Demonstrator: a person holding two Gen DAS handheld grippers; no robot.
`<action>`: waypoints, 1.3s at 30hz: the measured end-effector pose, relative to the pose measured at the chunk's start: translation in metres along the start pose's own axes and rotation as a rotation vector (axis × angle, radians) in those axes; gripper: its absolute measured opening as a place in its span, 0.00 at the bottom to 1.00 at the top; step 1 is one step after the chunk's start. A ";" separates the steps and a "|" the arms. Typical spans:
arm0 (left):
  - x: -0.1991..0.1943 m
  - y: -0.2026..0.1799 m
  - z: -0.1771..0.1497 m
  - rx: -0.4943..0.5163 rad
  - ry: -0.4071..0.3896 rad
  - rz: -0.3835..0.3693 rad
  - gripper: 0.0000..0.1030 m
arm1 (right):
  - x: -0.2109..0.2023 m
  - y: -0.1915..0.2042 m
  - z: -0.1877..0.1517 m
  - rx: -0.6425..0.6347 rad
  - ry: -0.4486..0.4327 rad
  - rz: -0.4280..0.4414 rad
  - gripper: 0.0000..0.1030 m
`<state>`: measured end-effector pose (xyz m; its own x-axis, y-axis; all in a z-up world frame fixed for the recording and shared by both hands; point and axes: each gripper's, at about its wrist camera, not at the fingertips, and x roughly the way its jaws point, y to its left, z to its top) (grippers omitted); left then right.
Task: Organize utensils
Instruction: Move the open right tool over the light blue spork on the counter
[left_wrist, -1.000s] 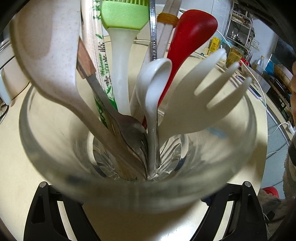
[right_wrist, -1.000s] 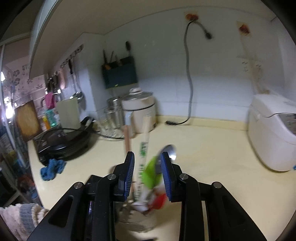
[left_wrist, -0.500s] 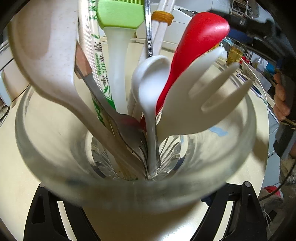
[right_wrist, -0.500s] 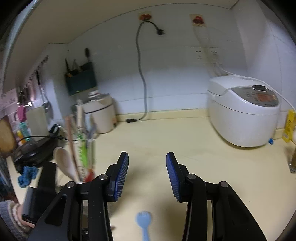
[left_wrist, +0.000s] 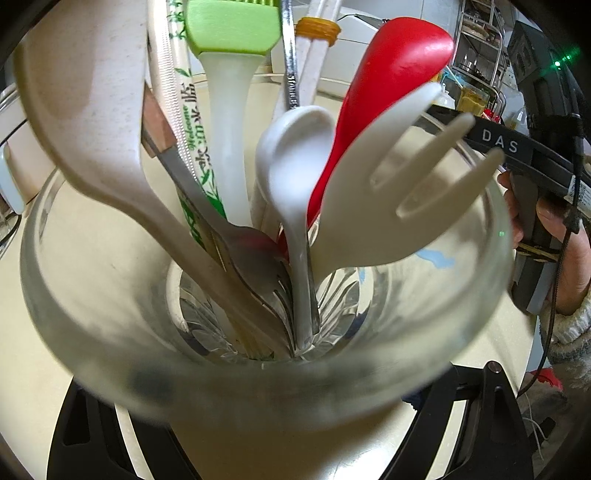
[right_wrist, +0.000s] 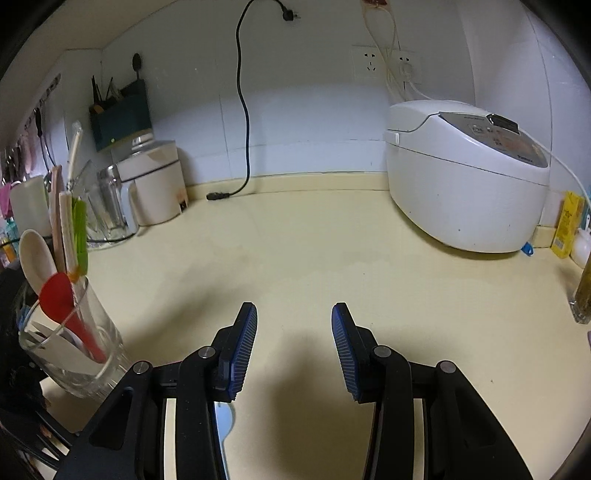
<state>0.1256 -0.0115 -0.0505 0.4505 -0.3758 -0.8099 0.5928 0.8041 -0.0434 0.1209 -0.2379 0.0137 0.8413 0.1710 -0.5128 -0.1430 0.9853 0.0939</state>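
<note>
A clear glass (left_wrist: 258, 373) fills the left wrist view, and my left gripper (left_wrist: 280, 428) is shut on it, fingertips hidden behind the glass. In it stand a red spoon (left_wrist: 399, 70), a white fork (left_wrist: 388, 199), a white ceramic spoon (left_wrist: 295, 155), a green brush (left_wrist: 232, 26), a beige spoon (left_wrist: 85, 110), a metal fork (left_wrist: 251, 254) and wrapped chopsticks (left_wrist: 184, 110). The right wrist view shows the same glass (right_wrist: 70, 350) at the left. My right gripper (right_wrist: 294, 332) is open over bare counter. A light blue spork (right_wrist: 225, 417) lies under its left finger.
A white rice cooker (right_wrist: 465, 177) stands at the back right, beside a yellow carton (right_wrist: 567, 225) and a bottle (right_wrist: 585, 291). At the back left are a white pot (right_wrist: 155, 184) and a glass jug (right_wrist: 107, 206). A black cord (right_wrist: 243, 110) hangs down the wall.
My right gripper opened wider, left the utensils in the glass, and swung right and down over the counter above the blue spork. The left gripper kept still with the glass.
</note>
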 end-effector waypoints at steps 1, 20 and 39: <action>0.000 -0.001 0.000 0.001 0.001 0.002 0.88 | 0.000 0.000 0.000 -0.005 -0.001 -0.002 0.41; -0.001 -0.007 -0.002 0.010 0.005 0.018 0.88 | 0.011 0.002 0.001 0.011 0.074 0.015 0.41; -0.001 -0.005 -0.001 0.006 0.004 0.013 0.88 | 0.020 0.000 -0.006 0.065 0.166 0.105 0.41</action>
<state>0.1214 -0.0148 -0.0495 0.4557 -0.3630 -0.8128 0.5907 0.8064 -0.0290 0.1344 -0.2344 -0.0019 0.7256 0.2765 -0.6301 -0.1871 0.9605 0.2061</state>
